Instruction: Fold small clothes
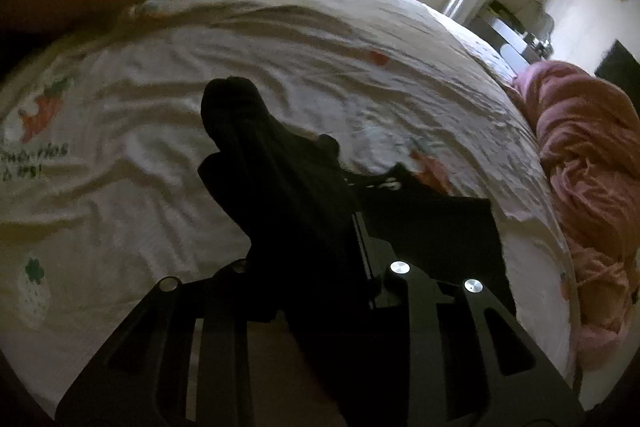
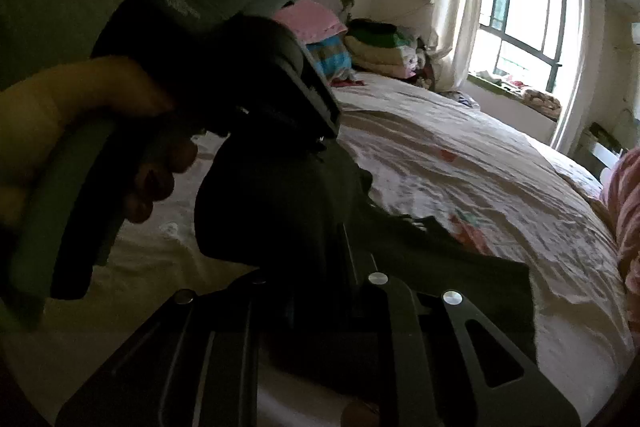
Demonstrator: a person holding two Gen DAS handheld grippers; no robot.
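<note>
Wrinkled printed bedsheet (image 1: 280, 39) — limp black garment (image 1: 280, 167) bunched in both hand-held grippers

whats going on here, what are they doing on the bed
A person is folding a small dark garment over a bed with a white printed sheet, holding a two-finger gripper in each hand. In the left wrist view the left gripper looks clamped on the cloth, which is lifted off the sheet. In the right wrist view the right gripper also seems to hold dark fabric, with the hand gripping the other tool close by. A pink blanket lies bunched at the bed's edge.
</note>
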